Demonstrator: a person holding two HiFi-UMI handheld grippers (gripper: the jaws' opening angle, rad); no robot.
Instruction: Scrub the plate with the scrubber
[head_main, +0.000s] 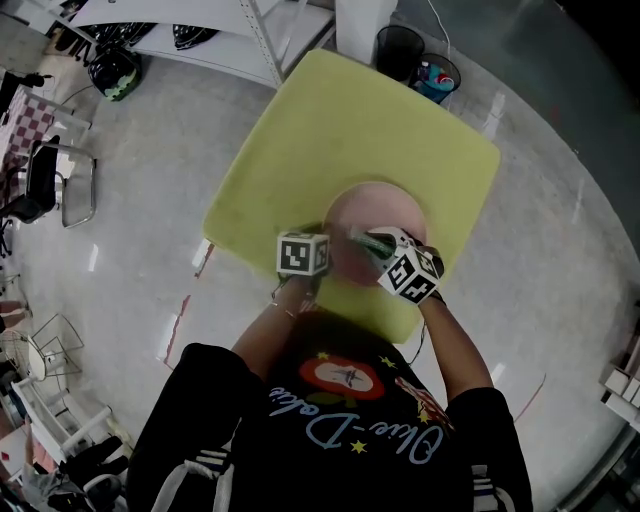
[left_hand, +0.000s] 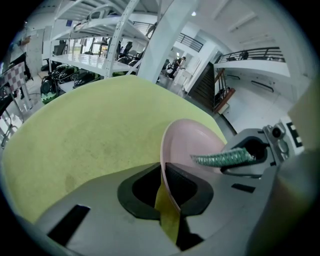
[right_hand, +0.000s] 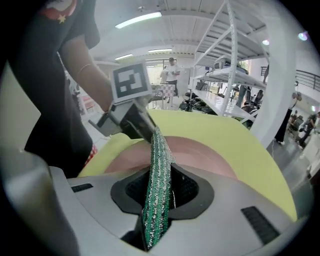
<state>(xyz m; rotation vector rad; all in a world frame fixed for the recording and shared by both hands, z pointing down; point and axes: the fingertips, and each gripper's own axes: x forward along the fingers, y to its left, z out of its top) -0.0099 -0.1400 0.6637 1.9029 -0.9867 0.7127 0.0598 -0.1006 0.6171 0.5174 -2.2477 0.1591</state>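
Note:
A pale pink plate (head_main: 378, 220) lies on the yellow-green table (head_main: 330, 120), its near rim tipped up. My left gripper (head_main: 325, 262) is shut on that rim; in the left gripper view the plate (left_hand: 187, 145) stands on edge between the jaws of my left gripper (left_hand: 167, 192). My right gripper (head_main: 385, 250) is shut on a green glittery scrubber (head_main: 368, 241). The scrubber (right_hand: 156, 185) runs forward from between the jaws of my right gripper (right_hand: 159, 192) over the plate (right_hand: 200, 155). From the left gripper view, the scrubber (left_hand: 220, 158) reaches across the plate's inner face.
The table is square and stands on a grey floor (head_main: 150, 230). Two dark bins (head_main: 420, 60) stand beyond its far corner. White shelving (head_main: 200, 30) lies to the far left, chairs (head_main: 50, 180) to the left. The person's dark shirt (head_main: 330, 440) fills the near side.

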